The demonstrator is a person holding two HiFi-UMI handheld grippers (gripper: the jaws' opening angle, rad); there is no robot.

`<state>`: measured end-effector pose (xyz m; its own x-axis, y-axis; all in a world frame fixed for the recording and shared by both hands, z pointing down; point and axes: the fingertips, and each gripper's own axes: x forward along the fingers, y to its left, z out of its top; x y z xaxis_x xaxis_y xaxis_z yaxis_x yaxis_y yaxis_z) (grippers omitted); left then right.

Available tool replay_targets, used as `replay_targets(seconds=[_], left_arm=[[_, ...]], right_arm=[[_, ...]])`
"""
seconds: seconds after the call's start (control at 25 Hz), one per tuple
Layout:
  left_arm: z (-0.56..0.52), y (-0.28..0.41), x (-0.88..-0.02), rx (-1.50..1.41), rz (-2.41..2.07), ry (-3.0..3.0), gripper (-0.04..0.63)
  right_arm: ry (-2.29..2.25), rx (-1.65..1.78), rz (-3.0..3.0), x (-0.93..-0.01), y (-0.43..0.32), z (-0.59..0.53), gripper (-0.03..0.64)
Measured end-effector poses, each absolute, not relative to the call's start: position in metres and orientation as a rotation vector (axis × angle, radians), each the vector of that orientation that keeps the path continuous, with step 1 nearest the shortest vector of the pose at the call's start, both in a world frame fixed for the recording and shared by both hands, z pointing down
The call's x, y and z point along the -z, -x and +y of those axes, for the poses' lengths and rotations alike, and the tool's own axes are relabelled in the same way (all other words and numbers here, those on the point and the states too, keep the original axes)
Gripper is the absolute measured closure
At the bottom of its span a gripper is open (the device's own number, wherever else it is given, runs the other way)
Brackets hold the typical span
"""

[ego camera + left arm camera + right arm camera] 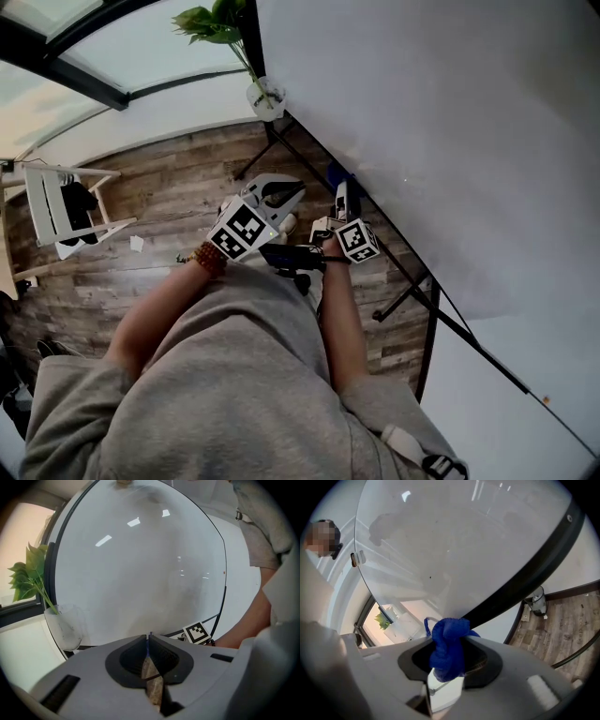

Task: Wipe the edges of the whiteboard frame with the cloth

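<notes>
Head view: wood-plank floor (178, 202) underneath, and the left gripper (286, 192) and right gripper (339, 192) are both up near the lower edge of a big glossy whiteboard (441, 141). Left gripper view: the grey jaws are pressed together, with smooth white board straight ahead and a leafy plant (28, 576) off to their left. Right gripper view: jaws pinched on the fuzzy blue cloth (449, 644), which bunches out just in front of the thin black frame (525, 581).
</notes>
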<state>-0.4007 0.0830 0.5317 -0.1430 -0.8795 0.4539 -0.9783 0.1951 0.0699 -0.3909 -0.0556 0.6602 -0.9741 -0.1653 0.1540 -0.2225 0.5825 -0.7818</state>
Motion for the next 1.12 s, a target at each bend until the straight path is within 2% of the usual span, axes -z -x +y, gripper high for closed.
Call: replay_targets(seconds=[1.12], left_arm=[[0.143,0.431,-0.537,-0.295,-2.254,-1.453,0.572]], right_arm=[[-0.066,-1.496,-2.684,-0.658,0.459,-0.014,0.482]])
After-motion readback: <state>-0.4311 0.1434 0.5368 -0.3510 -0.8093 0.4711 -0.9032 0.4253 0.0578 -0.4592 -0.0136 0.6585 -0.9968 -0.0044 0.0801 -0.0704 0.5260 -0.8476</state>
